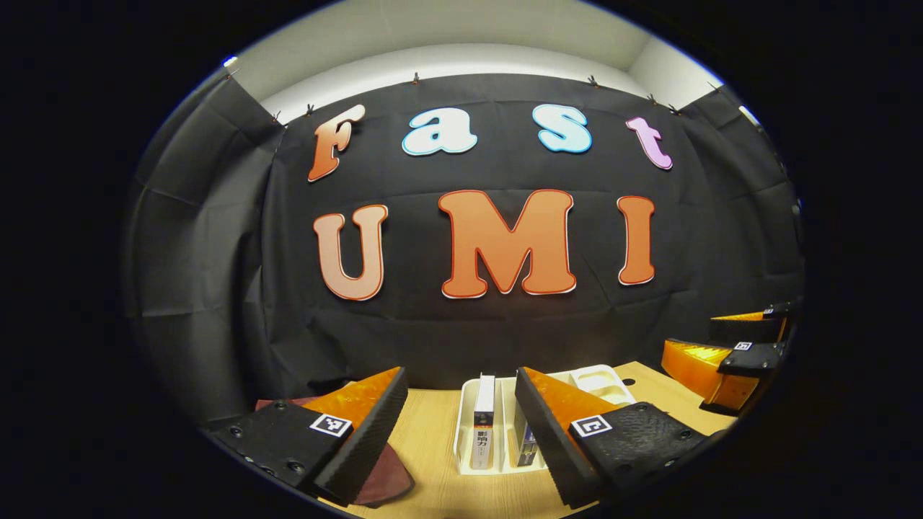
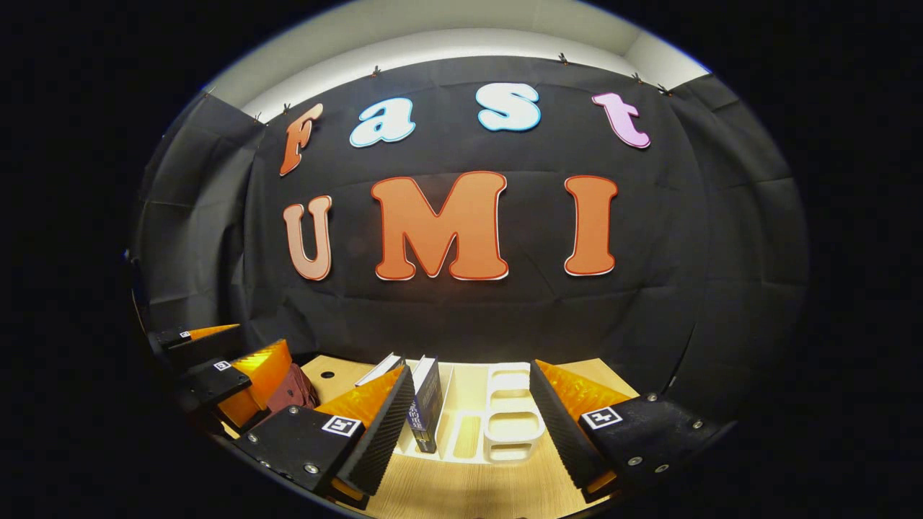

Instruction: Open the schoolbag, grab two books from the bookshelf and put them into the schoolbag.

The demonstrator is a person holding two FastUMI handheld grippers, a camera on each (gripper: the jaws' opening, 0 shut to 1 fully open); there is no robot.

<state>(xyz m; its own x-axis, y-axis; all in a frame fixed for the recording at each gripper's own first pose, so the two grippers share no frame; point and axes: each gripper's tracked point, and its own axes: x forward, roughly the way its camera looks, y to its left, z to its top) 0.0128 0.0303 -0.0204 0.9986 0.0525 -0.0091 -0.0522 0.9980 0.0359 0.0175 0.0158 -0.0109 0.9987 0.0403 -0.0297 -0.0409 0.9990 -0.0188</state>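
A white bookshelf rack [image 1: 463, 432] stands on the wooden table [image 1: 433, 461] with two upright books in it. One has a pale spine [image 1: 483, 422]; a darker one [image 1: 524, 443] is partly hidden behind my finger. My left gripper [image 1: 459, 375] is open, short of the rack, its fingers framing the books. The maroon schoolbag [image 1: 395, 481] lies low on the left, mostly hidden. In the right gripper view the rack [image 2: 510, 429] holds a dark book [image 2: 427, 404] and a pale book [image 2: 382, 369]. My right gripper [image 2: 471, 367] is open and holds nothing. The schoolbag [image 2: 292, 393] lies to its left.
The right gripper [image 1: 725, 360] shows at the right edge of the left gripper view, and the left gripper [image 2: 227, 367] at the left edge of the right gripper view. Black cloth walls close the booth just behind the table. A small hole [image 2: 327, 375] marks the tabletop.
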